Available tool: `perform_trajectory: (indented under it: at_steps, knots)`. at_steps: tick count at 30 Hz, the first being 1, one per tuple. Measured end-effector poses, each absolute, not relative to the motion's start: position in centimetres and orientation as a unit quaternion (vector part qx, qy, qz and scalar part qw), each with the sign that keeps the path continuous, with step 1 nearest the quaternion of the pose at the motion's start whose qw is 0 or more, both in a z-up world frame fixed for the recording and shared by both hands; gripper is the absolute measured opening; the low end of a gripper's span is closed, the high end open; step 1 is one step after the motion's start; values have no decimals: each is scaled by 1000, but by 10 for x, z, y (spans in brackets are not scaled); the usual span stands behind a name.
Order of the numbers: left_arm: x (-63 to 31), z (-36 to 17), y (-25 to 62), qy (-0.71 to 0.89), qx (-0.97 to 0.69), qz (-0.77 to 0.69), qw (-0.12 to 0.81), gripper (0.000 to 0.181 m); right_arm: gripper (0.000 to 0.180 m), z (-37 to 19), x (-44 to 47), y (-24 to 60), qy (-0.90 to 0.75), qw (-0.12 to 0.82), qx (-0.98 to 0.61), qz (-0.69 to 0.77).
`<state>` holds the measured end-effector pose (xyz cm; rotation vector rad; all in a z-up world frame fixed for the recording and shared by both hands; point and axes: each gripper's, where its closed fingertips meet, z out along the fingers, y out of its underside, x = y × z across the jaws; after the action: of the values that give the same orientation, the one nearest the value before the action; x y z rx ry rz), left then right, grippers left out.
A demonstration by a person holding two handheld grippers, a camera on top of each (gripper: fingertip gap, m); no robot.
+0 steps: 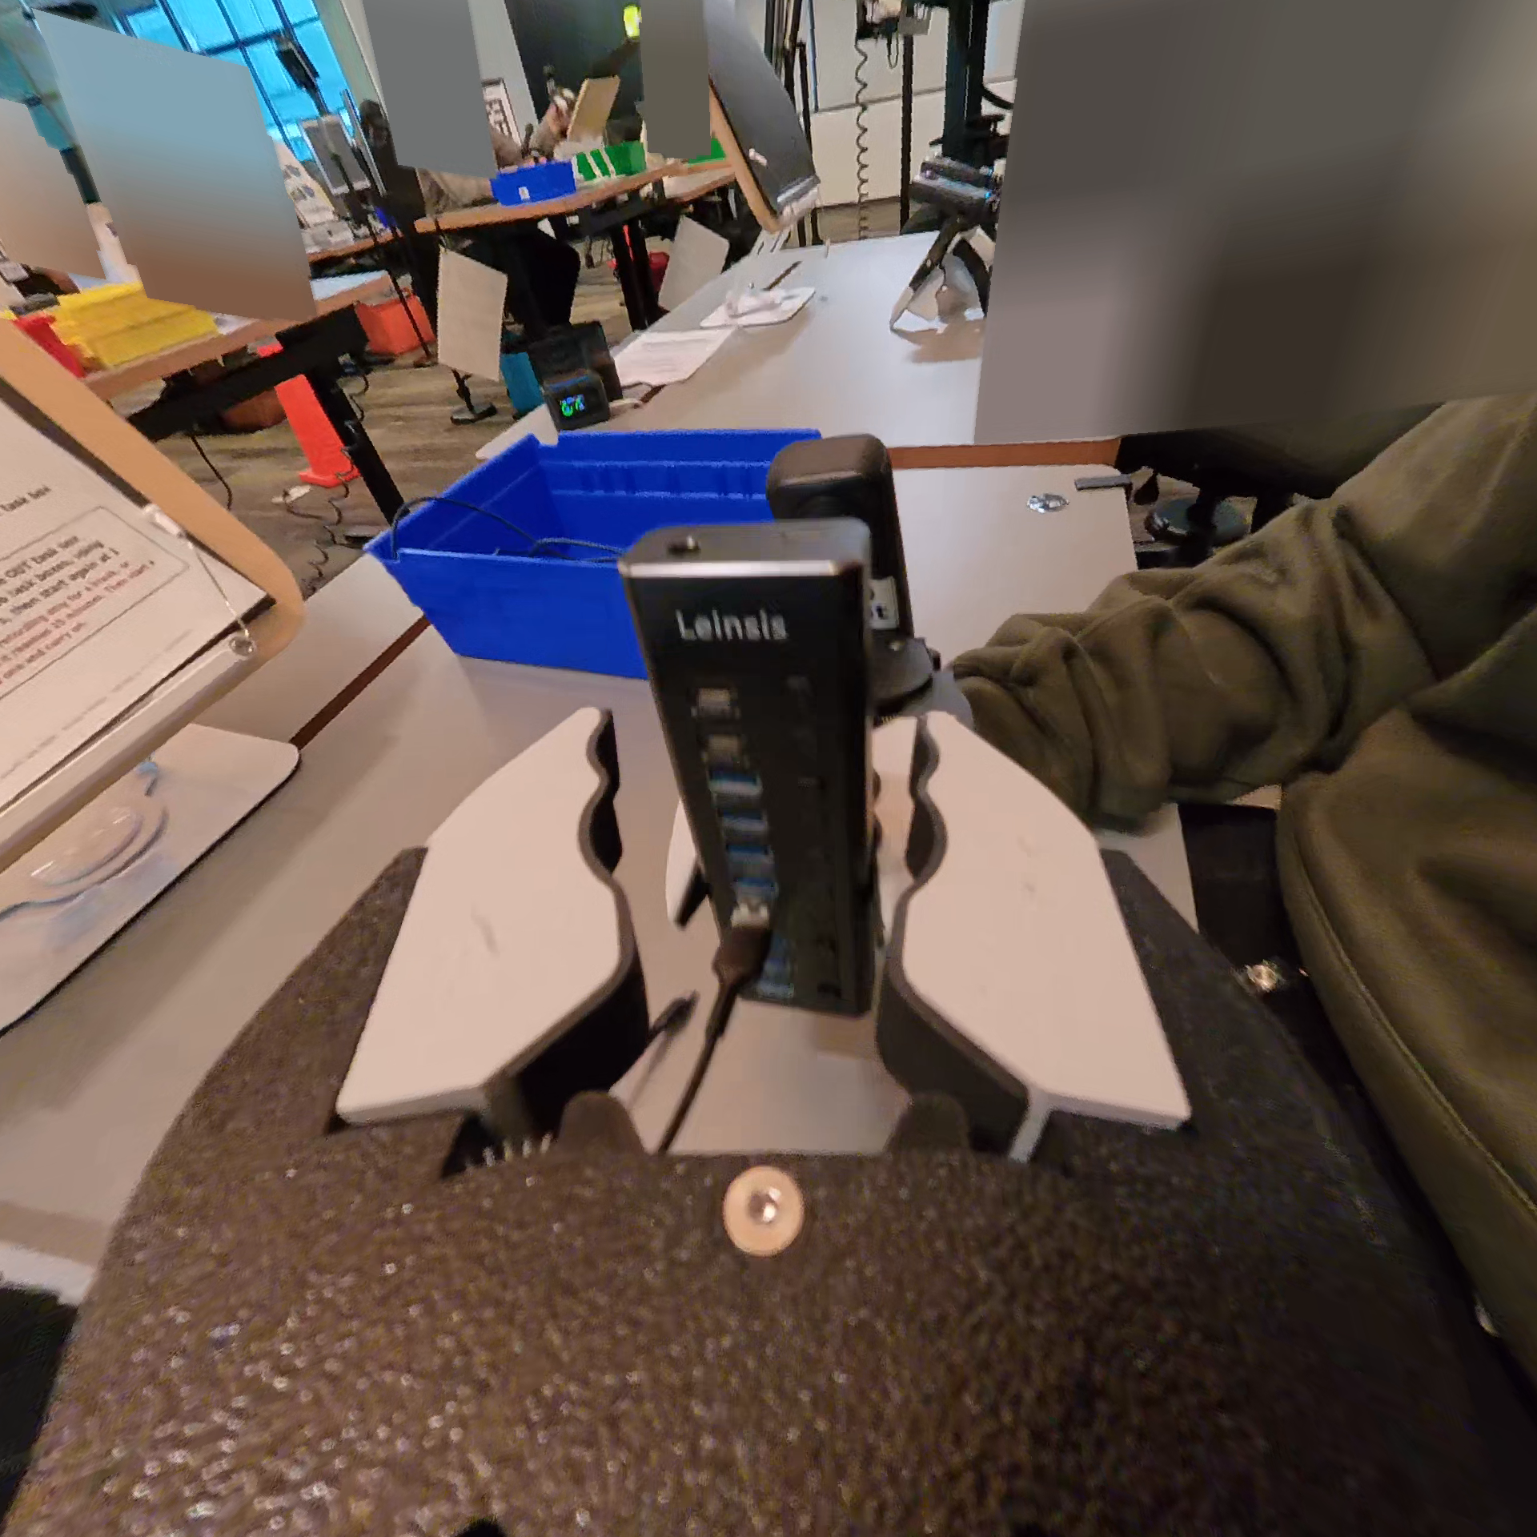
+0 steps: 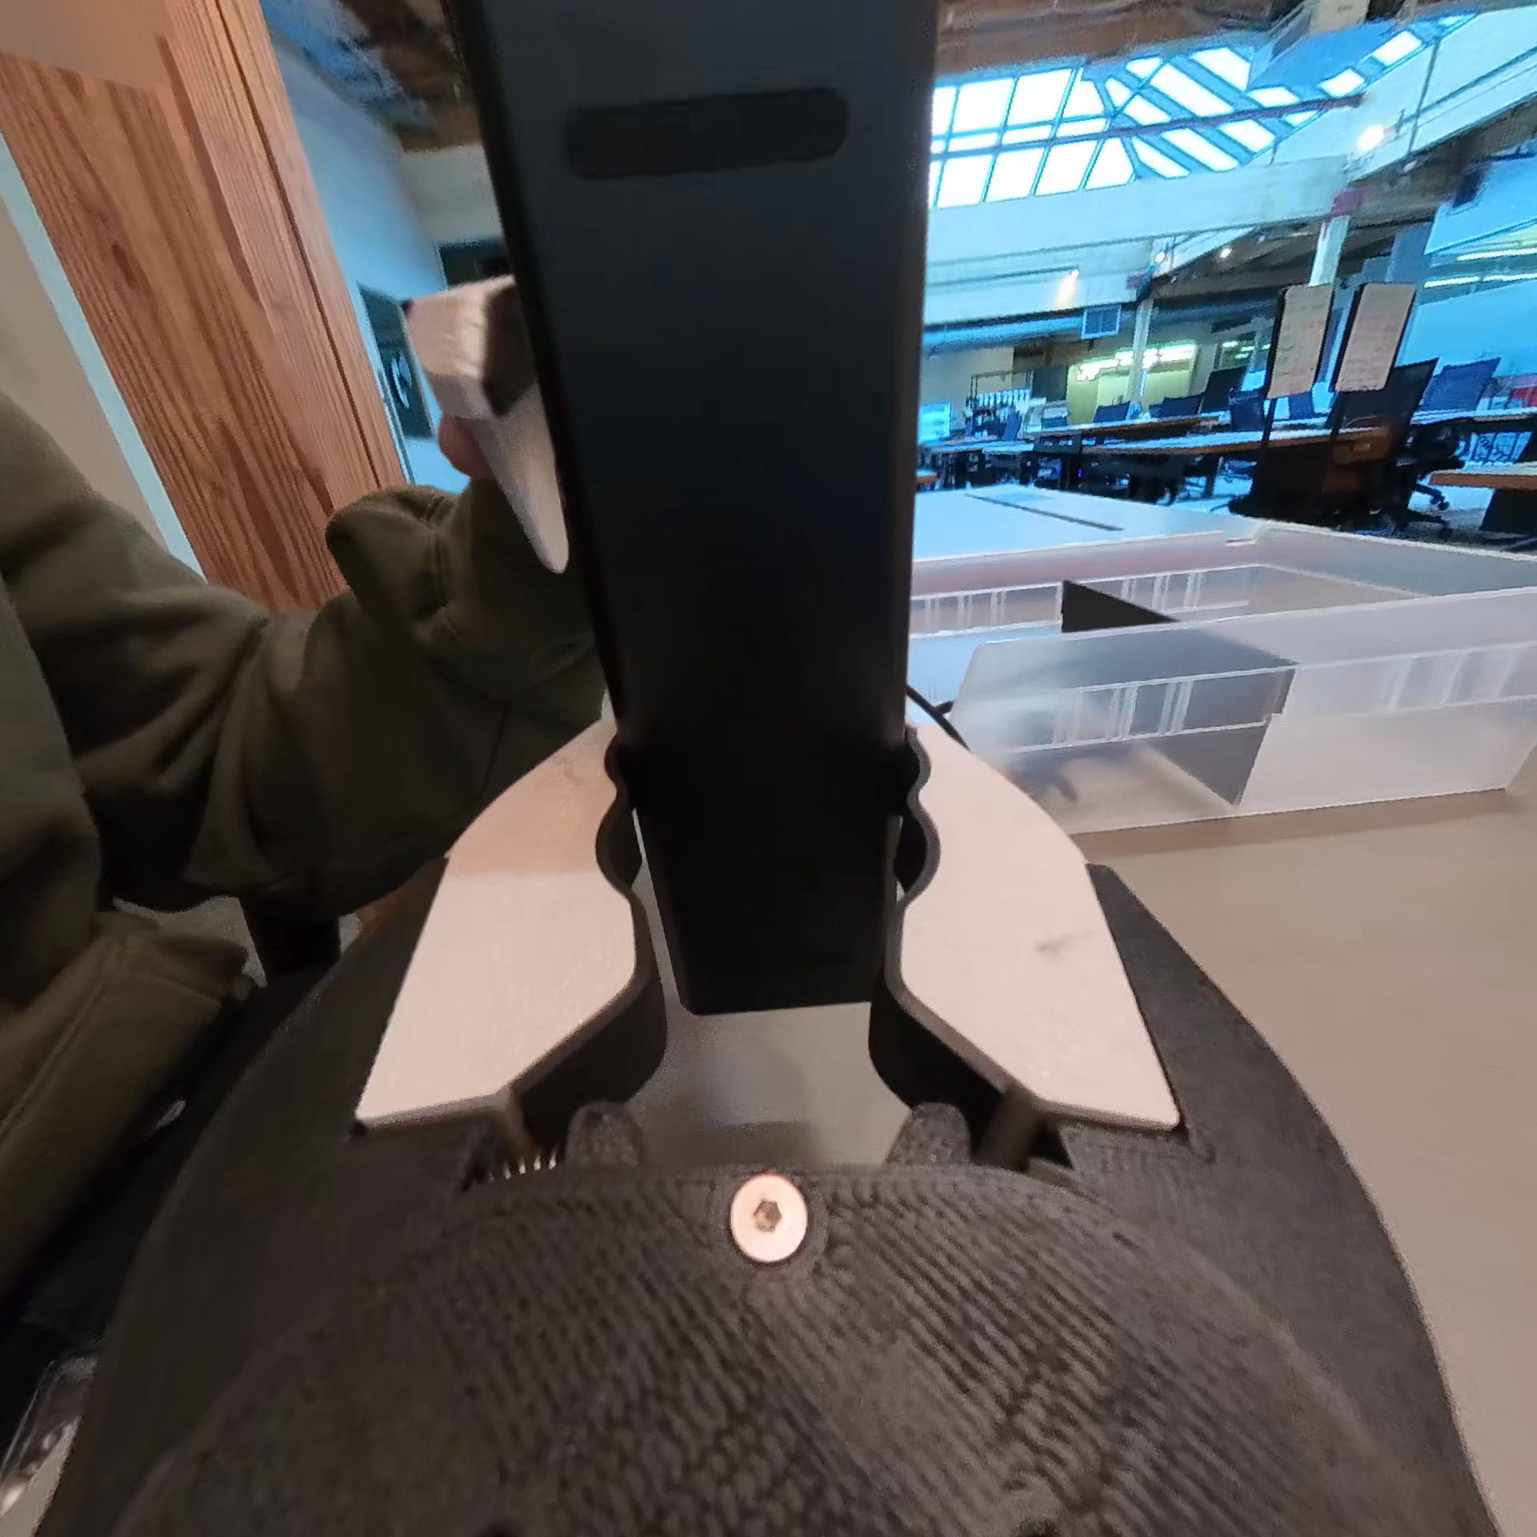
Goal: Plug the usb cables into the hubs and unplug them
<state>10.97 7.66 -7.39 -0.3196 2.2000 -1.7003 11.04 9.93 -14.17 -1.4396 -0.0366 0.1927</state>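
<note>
A black USB hub [image 1: 748, 748] stands upright above the grey table [image 1: 291, 873], its port side facing the left wrist view. A black USB cable [image 1: 732, 965] is plugged into one of its lower ports and trails down toward my left gripper's base. My left gripper [image 1: 765, 748] is open, with a finger on each side of the hub and not touching it. My right gripper [image 2: 765, 782] is shut on the hub's plain back [image 2: 732, 499] near its lower end. One of the left gripper's fingers [image 2: 491, 399] shows beyond the hub in the right wrist view.
A blue bin [image 1: 532, 574] with a thin cable in it sits behind the hub. A tilted document stand [image 1: 125, 624] is at the left. A clear plastic bin [image 2: 1247, 665] lies to the right. A person's olive sleeve [image 1: 1206, 649] reaches in from the right. Spacing between my two grippers at the tips: around 7 centimeters.
</note>
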Motion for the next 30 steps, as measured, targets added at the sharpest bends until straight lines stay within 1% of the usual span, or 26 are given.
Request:
perform_trajectory:
  at_steps: [2, 5, 7, 9, 10, 12, 15, 16, 17, 20, 23, 30]
  knots:
    - [109, -79, 90, 790, -135, -578, 156, 48, 61, -140, 112, 97, -15, 754, -650, 92]
    - [115, -110, 109, 838, -175, -496, 144, 38, 61, -141, 109, 98, -25, 748, -657, 92]
    - [116, -132, 115, 867, -180, -446, 133, 27, 61, -143, 104, 99, -37, 743, -662, 92]
    - [119, -142, 111, 875, -181, -430, 130, 21, 61, -145, 101, 101, -47, 737, -668, 91]
    - [117, -146, 107, 878, -178, -430, 114, 12, 61, -146, 101, 101, -48, 735, -670, 89]
    - [111, -149, 100, 880, -166, -436, 87, 15, 61, -145, 101, 101, -46, 737, -668, 91]
    - [107, -150, 101, 883, -148, -437, 83, 18, 61, -144, 103, 100, -41, 740, -664, 96]
    - [106, -150, 103, 884, -147, -436, 83, 23, 61, -143, 103, 99, -43, 741, -663, 97]
    - [107, -151, 105, 885, -151, -432, 86, 25, 61, -143, 103, 99, -43, 742, -662, 98]
    - [109, -155, 106, 886, -154, -428, 84, 14, 61, -142, 104, 98, -40, 744, -659, 104]
    - [112, -157, 103, 887, -153, -427, 87, 14, 61, -142, 106, 98, -33, 745, -658, 105]
    - [119, -157, 102, 893, -126, -412, 132, 13, 61, -142, 111, 96, -17, 745, -657, 111]
